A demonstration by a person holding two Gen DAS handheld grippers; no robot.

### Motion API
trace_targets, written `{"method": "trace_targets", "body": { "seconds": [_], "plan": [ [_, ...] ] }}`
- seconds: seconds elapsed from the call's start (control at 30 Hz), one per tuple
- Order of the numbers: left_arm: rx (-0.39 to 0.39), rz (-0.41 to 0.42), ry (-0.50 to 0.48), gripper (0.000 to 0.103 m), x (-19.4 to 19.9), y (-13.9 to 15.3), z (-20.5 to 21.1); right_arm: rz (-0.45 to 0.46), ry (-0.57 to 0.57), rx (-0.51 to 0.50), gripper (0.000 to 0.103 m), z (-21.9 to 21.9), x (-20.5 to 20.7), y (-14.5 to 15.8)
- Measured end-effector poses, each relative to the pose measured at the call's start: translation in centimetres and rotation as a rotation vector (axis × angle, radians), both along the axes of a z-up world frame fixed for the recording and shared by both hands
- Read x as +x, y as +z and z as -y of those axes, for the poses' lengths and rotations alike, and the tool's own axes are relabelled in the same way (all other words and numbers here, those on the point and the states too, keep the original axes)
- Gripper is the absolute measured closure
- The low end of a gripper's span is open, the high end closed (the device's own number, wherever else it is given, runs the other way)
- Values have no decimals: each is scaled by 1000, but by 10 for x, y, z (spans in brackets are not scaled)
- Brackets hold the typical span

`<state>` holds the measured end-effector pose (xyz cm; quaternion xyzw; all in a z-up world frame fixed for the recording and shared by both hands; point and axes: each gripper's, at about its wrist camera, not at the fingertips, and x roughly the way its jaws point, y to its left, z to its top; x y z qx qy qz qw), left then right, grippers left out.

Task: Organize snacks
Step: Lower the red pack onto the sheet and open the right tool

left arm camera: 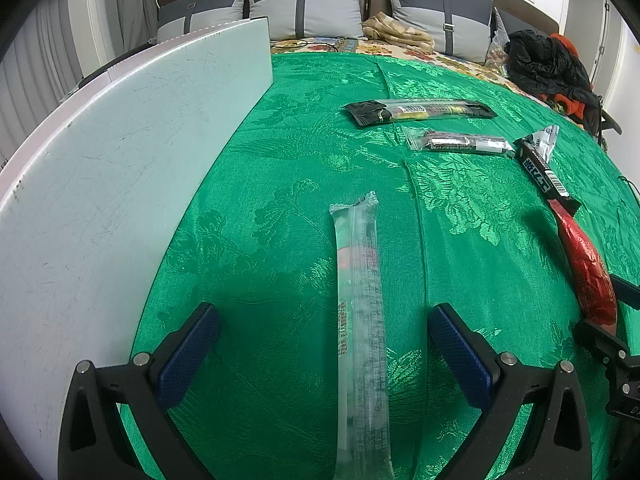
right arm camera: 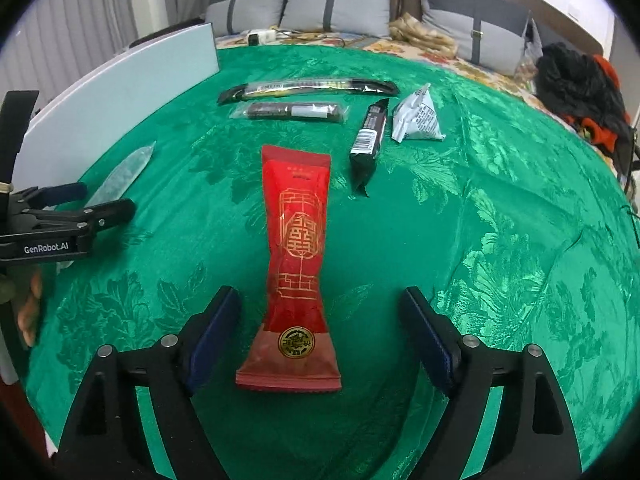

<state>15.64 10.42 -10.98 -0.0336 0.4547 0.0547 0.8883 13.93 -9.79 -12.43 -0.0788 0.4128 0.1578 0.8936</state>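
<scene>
1. Green brocade cloth (right arm camera: pixel 500 208): covers the work surface and carries every snack; a white board (left arm camera: pixel 132 152) stands along its left edge.
2. Right gripper (right arm camera: pixel 320 332): jaws spread wide, pads clear of the wrapper on both sides. No grip at present.
3. Red snack packet (right arm camera: pixel 298 248): gold-printed, lying flat and lengthwise between the right jaws, its crimped near end closest to the camera. Judged laid down here as one column of a tidy layout.
4. Left gripper (left arm camera: pixel 324 344): jaws equally wide, straddling item 5 without contact.
5. Clear stick packet (left arm camera: pixel 362 320): long, translucent, flat on the cloth and running away from the camera, roughly parallel to the red packet; judged part of the same near row.
6. Long dark-ended stick packet (right arm camera: pixel 308 87): far row, lying crosswise.
7. Clear-wrapped dark bar (right arm camera: pixel 294 111): just in front of item 6 and parallel to it, suggesting a sorted pair.
8. Black barcode bar (right arm camera: pixel 369 140): right of the pair, set at an angle; judged not yet squared up.
9. White triangular pouch (right arm camera: pixel 416 120): just beside item 8, standing on its base; judged also unsorted.
10. Background: grey cushions (right arm camera: pixel 340 4) and a heap of dark clothing (right arm camera: pixel 576 84), well apart from the snacks.
</scene>
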Motion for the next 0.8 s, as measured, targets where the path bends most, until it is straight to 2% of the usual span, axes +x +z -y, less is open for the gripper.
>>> {"method": "trace_targets", "body": {
  "seconds": [0.8],
  "plan": [
    [-1, 0, 0, 0, 1, -1, 0, 1, -2, -1, 17, 1, 2, 1]
  ]
}}
